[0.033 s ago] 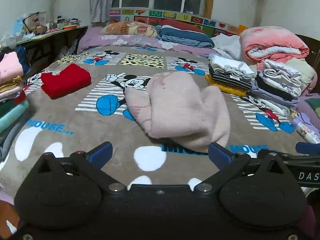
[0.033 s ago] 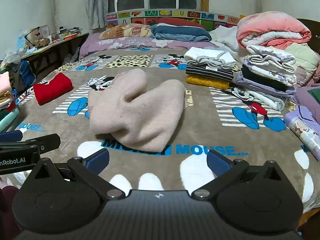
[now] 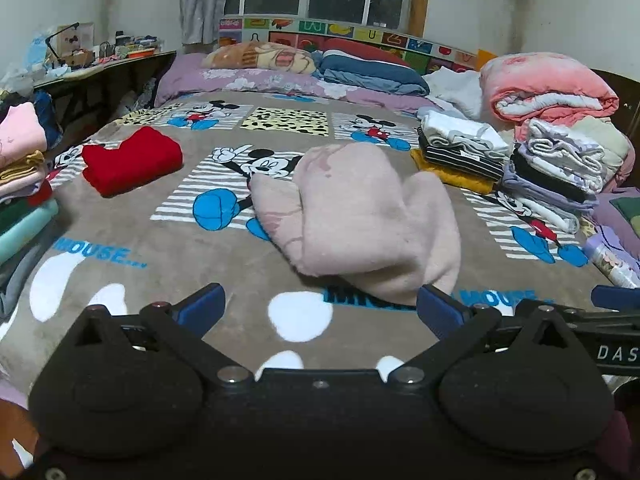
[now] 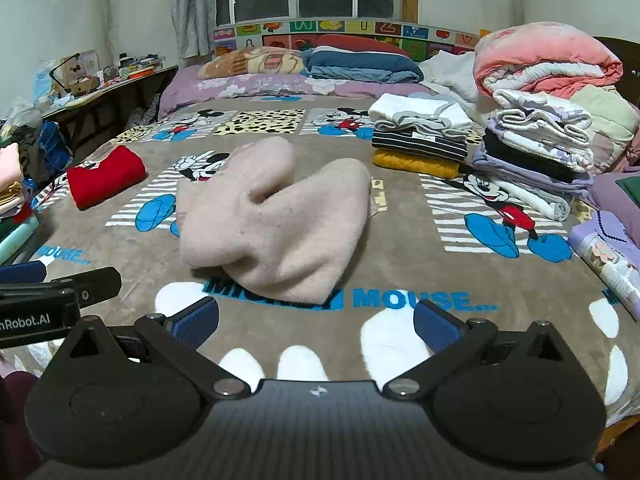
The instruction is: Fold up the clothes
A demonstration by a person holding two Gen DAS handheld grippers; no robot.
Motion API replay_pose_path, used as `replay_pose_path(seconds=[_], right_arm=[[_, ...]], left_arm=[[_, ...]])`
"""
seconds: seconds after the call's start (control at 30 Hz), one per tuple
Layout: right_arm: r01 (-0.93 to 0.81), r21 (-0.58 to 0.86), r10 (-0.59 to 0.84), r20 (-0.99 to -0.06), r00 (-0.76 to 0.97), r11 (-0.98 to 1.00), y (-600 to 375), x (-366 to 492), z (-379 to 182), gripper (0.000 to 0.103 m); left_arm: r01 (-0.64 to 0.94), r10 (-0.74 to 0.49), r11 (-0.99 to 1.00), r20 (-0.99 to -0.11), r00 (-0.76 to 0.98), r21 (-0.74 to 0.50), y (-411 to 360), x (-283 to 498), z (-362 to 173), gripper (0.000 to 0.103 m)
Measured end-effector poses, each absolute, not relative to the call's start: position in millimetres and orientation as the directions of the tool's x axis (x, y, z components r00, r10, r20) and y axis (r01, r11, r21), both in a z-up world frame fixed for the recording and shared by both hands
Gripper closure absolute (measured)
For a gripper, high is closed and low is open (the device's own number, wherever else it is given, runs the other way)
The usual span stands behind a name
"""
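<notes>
Nothing has moved since the earlier frame; your left gripper and right gripper both gape wide, empty; the pink garment lies bunched on the blanket dead ahead, nearer your left, long axis running away from you.

Left-edge clothes stack cut off; desk clutter too small to identify

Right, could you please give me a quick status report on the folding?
Left gripper open, empty. Right gripper open, empty. Pink sweater lying loosely folded mid-bed, untouched. Nothing between grippers and sweater.
</notes>
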State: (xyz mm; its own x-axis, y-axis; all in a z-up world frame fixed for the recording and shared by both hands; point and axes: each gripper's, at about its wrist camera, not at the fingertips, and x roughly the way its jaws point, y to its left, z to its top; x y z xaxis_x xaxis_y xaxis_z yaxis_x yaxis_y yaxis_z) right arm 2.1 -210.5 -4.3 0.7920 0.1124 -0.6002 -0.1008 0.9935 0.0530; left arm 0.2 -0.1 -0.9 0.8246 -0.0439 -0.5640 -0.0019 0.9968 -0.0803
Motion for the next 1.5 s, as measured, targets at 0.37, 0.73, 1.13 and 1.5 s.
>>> replay_pose_path(seconds=[0.37,0.73,1.13,1.5], right_arm=[[-0.096,0.035,0.098,-0.598,0.795,0.995,-208.1,-1.5,-11.5,0.000],[-0.094,0.035,0.096,-0.612,0.785,0.995,-207.4,2.3,-10.3,0.000],[-0.093,0.039,0.097,-0.621,0.778,0.995,-208.7,4.6,-11.0,0.000],[-0.093,0.042,0.099,-0.622,0.777,0.995,-210.5,4.4,-11.8,0.000]], left_arm=[[0.000,-0.055,0.995,-0.568,0.821,-0.096,0.0,1.1,-5.8,0.000],[0.001,-0.059,0.995,-0.567,0.822,-0.102,2.2,1.5,-6.1,0.000],[0.006,-0.065,0.994,-0.563,0.824,-0.106,3.5,-0.1,-4.7,0.000],[0.007,-0.066,0.994,-0.564,0.823,-0.106,1.7,1.0,-5.7,0.000]])
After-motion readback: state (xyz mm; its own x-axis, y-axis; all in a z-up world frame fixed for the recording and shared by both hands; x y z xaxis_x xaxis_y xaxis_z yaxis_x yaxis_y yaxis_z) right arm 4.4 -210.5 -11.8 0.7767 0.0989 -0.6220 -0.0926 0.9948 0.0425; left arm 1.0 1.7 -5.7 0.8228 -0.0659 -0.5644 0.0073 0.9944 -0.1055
